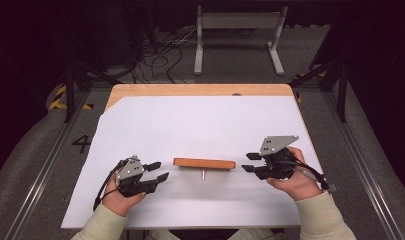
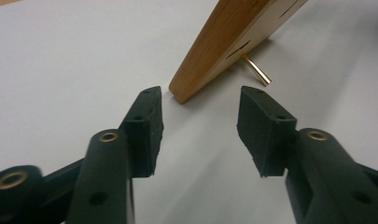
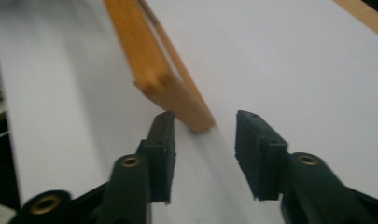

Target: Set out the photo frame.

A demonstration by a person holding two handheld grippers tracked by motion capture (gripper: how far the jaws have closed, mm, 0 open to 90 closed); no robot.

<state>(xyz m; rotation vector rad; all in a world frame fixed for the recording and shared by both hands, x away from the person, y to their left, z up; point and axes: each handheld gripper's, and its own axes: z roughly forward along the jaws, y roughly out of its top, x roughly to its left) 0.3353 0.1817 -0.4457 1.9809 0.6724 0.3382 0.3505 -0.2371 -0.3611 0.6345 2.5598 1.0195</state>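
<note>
A narrow wooden block (image 1: 204, 163) lies flat near the middle of the white sheet (image 1: 200, 120) covering the counter (image 1: 200, 90), its long side running left to right. A thin metal pin (image 1: 203, 174) sticks out from its near long edge, toward the person.

The left claw (image 1: 157, 171) sits just off the block's left end, apart from it. In the left gripper view the block's corner (image 2: 179, 95) lies ahead of the fingertips, not between the pads (image 2: 149, 126); the jaws stand partly open and hold nothing.

The right claw (image 1: 250, 162) sits just off the block's right end. In the right gripper view the block's end (image 3: 196, 119) reaches the mouth of the jaws, close beside the left pad (image 3: 163, 140); whether it touches cannot be told, as the picture is blurred. The jaws stand partly open, gripping nothing.

Open sheet lies beyond the block to the far edge and on the near side. The sheet's far left corner is cut off, baring the wood.
</note>
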